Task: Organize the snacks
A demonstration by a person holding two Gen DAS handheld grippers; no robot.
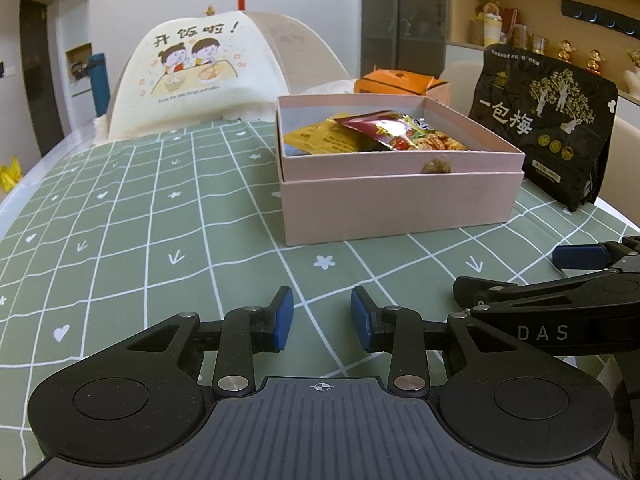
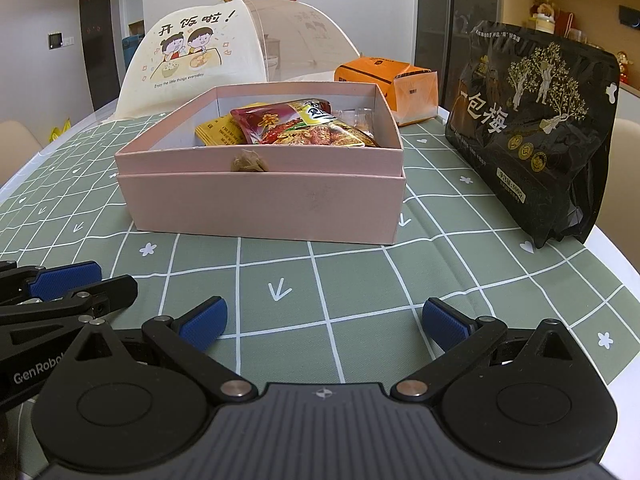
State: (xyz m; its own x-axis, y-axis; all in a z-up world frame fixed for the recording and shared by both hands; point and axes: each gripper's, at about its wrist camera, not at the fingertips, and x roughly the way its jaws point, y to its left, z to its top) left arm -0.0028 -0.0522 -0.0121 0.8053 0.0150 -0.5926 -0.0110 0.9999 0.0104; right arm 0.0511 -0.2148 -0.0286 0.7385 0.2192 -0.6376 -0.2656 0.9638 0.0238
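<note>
Left gripper (image 1: 322, 320) fingers narrowly parted, empty, right gripper (image 2: 324, 320) fingers spread wide, empty, pink snack box (image 2: 260, 204) ahead, black pouch (image 2: 536, 132) right of it

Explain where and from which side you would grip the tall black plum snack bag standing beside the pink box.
Probably the flat sealed top edge of the black plum snack bag, approached from above with the right gripper, whose jaws stand wide open and empty. The bag stands upright, leaning slightly, its top strip thin while its body bulges lower down. The pink cardboard box crowds its left side.
</note>
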